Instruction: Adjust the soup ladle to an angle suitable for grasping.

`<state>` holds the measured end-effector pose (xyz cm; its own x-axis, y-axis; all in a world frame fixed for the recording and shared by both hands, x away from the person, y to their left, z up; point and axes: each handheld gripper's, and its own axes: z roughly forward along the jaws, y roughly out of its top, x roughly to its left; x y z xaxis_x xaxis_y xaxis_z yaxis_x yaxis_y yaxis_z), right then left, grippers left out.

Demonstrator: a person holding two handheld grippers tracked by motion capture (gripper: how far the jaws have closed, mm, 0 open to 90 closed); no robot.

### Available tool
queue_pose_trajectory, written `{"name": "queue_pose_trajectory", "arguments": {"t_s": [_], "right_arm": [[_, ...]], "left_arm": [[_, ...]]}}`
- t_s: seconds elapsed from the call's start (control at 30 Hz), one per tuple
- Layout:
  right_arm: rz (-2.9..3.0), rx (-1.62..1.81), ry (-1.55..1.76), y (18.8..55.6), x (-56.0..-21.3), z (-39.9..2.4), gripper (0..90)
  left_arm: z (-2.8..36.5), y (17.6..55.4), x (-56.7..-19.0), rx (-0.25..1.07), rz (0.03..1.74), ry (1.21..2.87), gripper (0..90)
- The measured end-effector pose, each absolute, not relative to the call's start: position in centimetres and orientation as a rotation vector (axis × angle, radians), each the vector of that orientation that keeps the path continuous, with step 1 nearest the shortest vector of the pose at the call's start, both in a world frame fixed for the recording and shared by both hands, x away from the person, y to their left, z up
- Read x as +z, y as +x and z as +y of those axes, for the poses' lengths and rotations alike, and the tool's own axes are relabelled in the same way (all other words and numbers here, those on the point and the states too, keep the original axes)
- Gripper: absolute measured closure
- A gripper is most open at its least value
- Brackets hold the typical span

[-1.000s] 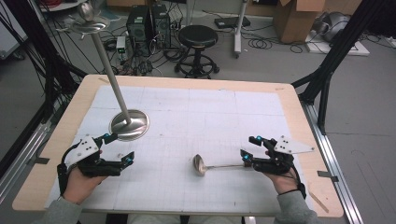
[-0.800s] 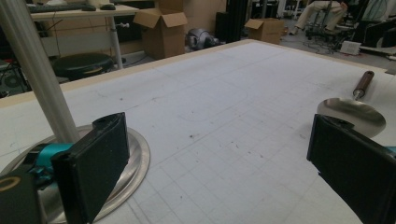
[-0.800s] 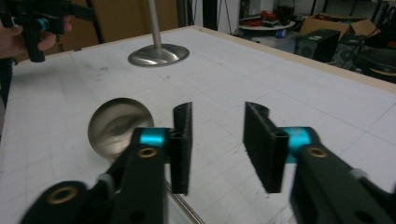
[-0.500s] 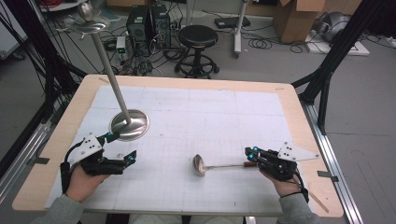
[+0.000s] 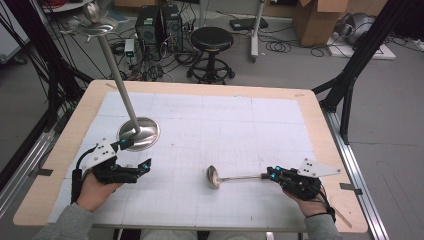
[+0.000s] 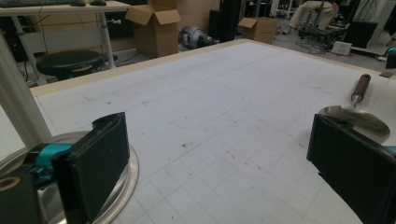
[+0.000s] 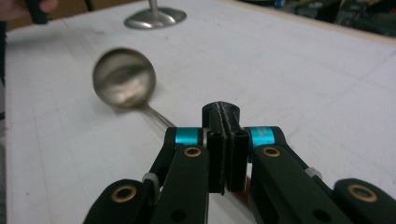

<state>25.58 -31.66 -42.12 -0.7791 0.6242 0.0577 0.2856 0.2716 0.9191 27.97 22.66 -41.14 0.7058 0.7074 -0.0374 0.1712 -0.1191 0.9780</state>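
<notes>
High view: gridded white table (image 5: 210,120), black stool (image 5: 212,39) and cables (image 5: 285,46) behind.

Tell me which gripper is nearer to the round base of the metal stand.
Left. The left gripper sits just in front of the stand base, jaws open. The right gripper is far across the table, shut at the ladle handle's end.
</notes>
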Motion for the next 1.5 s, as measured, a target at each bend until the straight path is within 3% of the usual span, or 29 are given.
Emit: {"name": "queue_pose_trajectory", "arguments": {"t_s": [0.53, 1.5], "right_arm": [[2.340, 1.339, 0.984, 26.3, -44.3, -33.1, 89.4], [2.442, 1.199, 1.035, 27.5, -45.0, -32.2, 89.5]], "left_arm": [[22.6, 28.0, -41.2, 0.534, 0.720, 1.667, 6.3], [22.4, 28.0, -41.4, 0.523, 0.719, 1.698, 6.4]]}}
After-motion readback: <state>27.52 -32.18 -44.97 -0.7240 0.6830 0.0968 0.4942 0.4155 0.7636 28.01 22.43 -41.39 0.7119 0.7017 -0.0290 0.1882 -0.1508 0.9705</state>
